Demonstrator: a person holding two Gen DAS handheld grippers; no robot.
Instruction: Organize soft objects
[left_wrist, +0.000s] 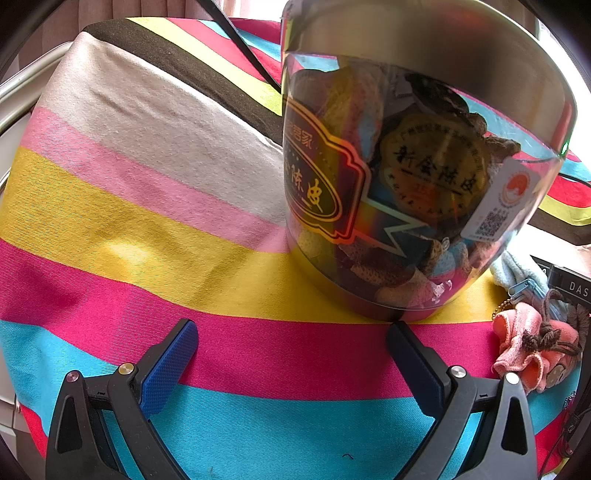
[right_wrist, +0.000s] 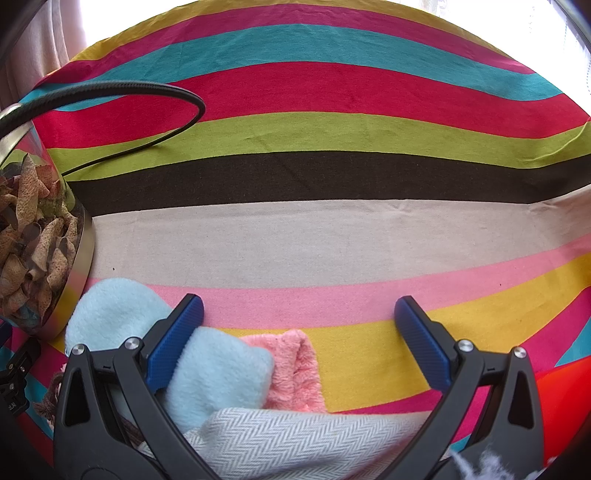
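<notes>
Hovering with its jaws spread wide and nothing between them, the left hand-held gripper (left_wrist: 291, 363) sits above the striped multicoloured cloth (left_wrist: 147, 221) that covers the surface. Just ahead of its right fingertip stands one clear round jar with a metal lid (left_wrist: 406, 177), filled with dried peel pieces. To the right of the jar, near the cloth's edge, lie a pale blue fleece item with a zipper (left_wrist: 517, 273) and a pink fleece pouch with a brown drawstring (left_wrist: 532, 350), touching each other. Open cloth extends to the left of the jar, up to a metal rail (left_wrist: 22, 92) at the far left edge.

The right hand-held gripper (right_wrist: 299, 341) is likewise spread open and grips nothing. Its left finger (right_wrist: 173, 343) overlaps a light blue fleece piece (right_wrist: 218, 373); whether it touches cannot be told. A pink fluffy piece (right_wrist: 295, 369) lies against the blue one, between the fingers, and one grey herringbone woven cloth (right_wrist: 288, 443) lies below both, closest to the camera. Ahead of the fingers the cloth is unobstructed up to its far edge. A black cable (right_wrist: 147, 92) loops across the upper left.

Labels: the jar carries a red and gold label, a gold seal with Chinese characters and a white tag bearing a QR code. The letters "DAS" show on a dark object (left_wrist: 572, 288) at the right edge of the left wrist view.
</notes>
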